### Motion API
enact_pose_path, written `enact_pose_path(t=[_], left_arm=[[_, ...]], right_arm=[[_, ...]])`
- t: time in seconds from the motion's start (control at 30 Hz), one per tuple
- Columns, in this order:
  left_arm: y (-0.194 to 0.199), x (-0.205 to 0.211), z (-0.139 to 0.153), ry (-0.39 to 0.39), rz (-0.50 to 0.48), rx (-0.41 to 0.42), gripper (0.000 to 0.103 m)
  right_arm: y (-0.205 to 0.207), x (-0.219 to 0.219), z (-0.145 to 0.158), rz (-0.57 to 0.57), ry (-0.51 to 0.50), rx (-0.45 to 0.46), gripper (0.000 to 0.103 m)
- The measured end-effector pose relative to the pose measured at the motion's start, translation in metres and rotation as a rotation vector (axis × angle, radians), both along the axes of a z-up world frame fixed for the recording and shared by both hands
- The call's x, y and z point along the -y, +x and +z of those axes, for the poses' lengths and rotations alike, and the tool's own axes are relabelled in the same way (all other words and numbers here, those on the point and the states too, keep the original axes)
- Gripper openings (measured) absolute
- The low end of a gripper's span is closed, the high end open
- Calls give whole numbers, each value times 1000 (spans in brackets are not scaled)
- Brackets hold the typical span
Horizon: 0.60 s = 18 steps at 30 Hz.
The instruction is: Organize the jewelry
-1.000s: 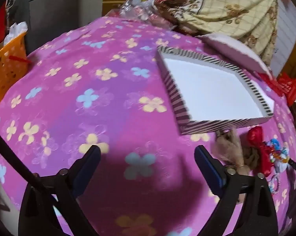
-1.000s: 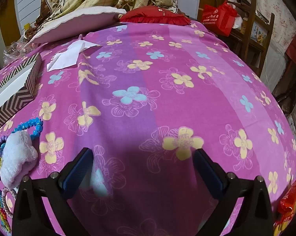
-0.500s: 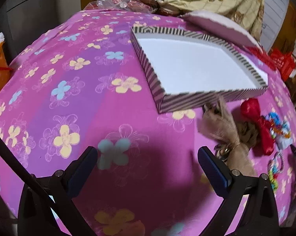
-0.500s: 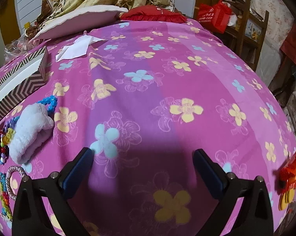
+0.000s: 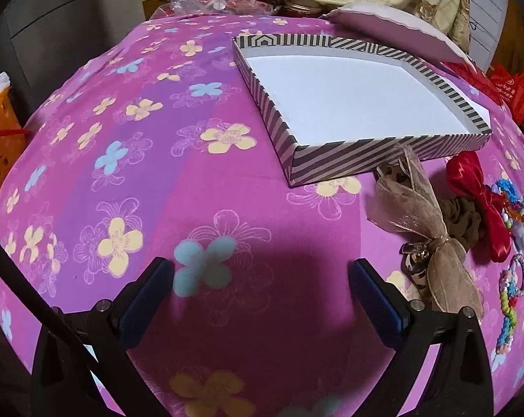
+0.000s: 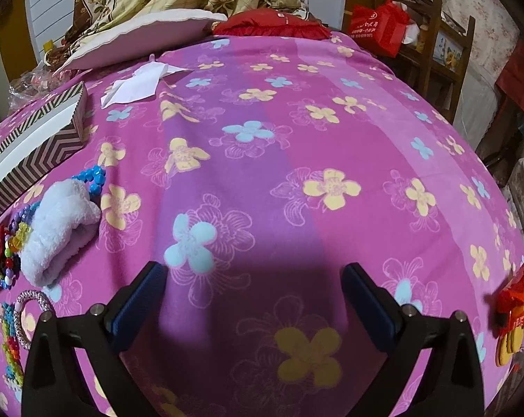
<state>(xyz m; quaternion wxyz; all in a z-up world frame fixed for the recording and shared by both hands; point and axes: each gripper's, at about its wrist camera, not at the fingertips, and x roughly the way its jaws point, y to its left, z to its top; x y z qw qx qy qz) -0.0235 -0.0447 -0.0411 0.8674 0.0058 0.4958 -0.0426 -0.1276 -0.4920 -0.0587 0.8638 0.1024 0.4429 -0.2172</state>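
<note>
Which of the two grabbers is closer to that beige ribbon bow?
Left. The left gripper has the beige ribbon bow just beyond its right finger; the right gripper view does not show it at all.

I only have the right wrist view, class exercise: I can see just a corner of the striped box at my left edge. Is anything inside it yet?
Observer: No. The left wrist view shows the striped box with a bare white floor.
Operator: What lies nearest its front wall?
Observer: A sheer beige ribbon bow, touching that wall, with a brown scrunchie beside it.
Operator: I see only a sliver of red at my left edge. What is it?
Observer: A red satin bow, lying between the scrunchie and the beaded pieces.
Operator: Is the left gripper holding anything?
Observer: No. The left gripper is open over the bedspread.
</note>
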Motion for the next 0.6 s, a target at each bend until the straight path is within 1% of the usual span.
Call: enact_pose_path(t=[0.37, 0.5, 0.53, 0.57, 0.6], left_arm=[[-1, -2, -3, 1, 7, 15, 86], [-2, -4, -4, 2, 9, 25, 85], [-3, -4, -3, 2, 14, 30, 82], [-4, -6, -2, -3, 18, 37, 76], [-5, -7, 0, -25, 20, 46, 73]], right_arm=[[0, -2, 0, -7, -7, -12, 103], [-1, -2, 1, -17, 5, -21, 103], [-3, -2, 3, -24, 5, -21, 102], [-6, -2, 6, -34, 8, -7, 102], [-10, -4, 12, -40, 12, 23, 101]])
